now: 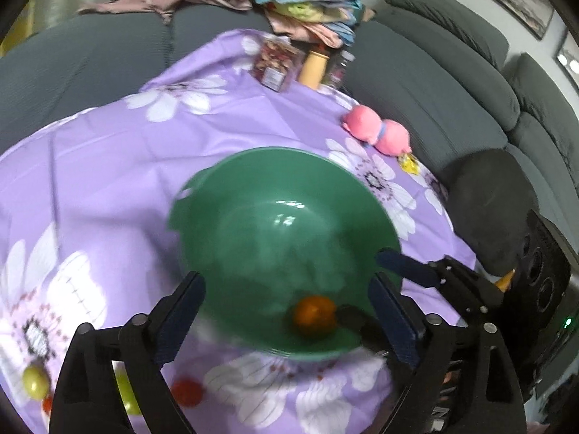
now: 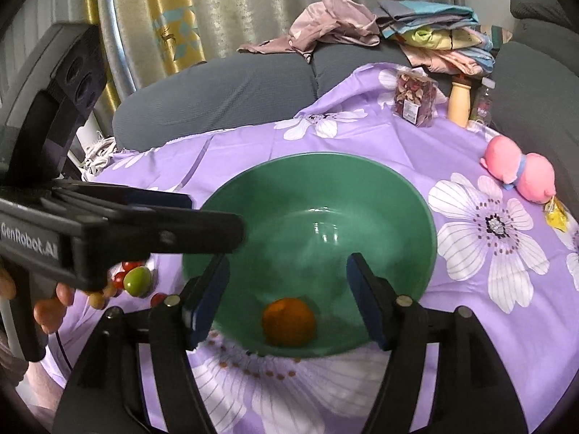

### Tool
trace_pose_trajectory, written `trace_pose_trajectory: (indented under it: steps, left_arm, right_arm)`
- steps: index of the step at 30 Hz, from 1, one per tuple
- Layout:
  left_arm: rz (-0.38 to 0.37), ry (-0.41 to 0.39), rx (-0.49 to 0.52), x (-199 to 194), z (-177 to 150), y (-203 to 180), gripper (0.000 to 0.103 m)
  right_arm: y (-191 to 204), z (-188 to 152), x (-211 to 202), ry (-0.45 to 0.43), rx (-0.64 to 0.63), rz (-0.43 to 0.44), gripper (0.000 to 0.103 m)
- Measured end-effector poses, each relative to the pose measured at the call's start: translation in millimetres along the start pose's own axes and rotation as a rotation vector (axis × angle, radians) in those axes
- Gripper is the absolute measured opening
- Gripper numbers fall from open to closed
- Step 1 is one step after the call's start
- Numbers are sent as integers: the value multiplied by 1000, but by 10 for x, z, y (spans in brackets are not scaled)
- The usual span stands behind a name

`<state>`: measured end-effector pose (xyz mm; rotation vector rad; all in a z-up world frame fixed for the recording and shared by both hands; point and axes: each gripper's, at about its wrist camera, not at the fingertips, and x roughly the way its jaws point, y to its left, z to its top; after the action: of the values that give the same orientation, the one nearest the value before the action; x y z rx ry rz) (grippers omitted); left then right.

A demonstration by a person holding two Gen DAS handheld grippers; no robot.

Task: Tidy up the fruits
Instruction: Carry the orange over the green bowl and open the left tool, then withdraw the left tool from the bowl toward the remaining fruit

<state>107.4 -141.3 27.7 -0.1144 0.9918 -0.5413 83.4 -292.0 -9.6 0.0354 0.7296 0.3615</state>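
A green bowl (image 1: pixel 253 181) (image 2: pixel 409 209) stands on the purple flowered cloth. One orange (image 1: pixel 313 316) (image 2: pixel 288 322) lies inside it near the front wall. My left gripper (image 1: pixel 286 289) hangs open over the bowl's near rim, its pads clear of the orange. My right gripper (image 2: pixel 287 271) is open too, straddling the same rim above the orange without touching it. In the right wrist view the left gripper's fingers (image 2: pixel 202 231) reach in from the left. Loose fruits lie on the cloth left of the bowl: a green one (image 2: pixel 137 281), a yellow-green one (image 1: pixel 35 383) and small red ones (image 1: pixel 186 392) (image 2: pixel 125 271).
A pink plush toy (image 2: pixel 517 173) and a yellow wrapper (image 2: pixel 557 213) lie at the right edge of the cloth. A packet of dried petals (image 2: pixel 414 99) and a tan bottle (image 2: pixel 459 103) stand at the back. A grey sofa (image 2: pixel 224 90) with piled clothes (image 2: pixel 336 25) surrounds the table.
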Motion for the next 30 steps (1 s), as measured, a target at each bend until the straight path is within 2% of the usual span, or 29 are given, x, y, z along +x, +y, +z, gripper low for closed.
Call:
trace_pose_trajectory:
  steps: [4, 8, 19, 25, 30]
  left_arm:
    - [42, -5, -47, -155, -188, 159, 94]
    - [60, -15, -92, -302, -371, 322, 98]
    - [86, -9, -195, -619, -902, 698, 99]
    - [116, -6, -242, -756, -1129, 908, 99]
    - [111, 2, -273, -818, -1296, 1031, 99]
  right_arm:
    - [84, -36, -113, -15, 9, 4, 74]
    - [208, -69, -178, -15, 9, 35, 76]
    - [676, -170, -208, 30, -43, 136, 77]
    - [965, -235, -165, 68, -105, 163, 78]
    - [1157, -282, -116, 98, -146, 178, 78]
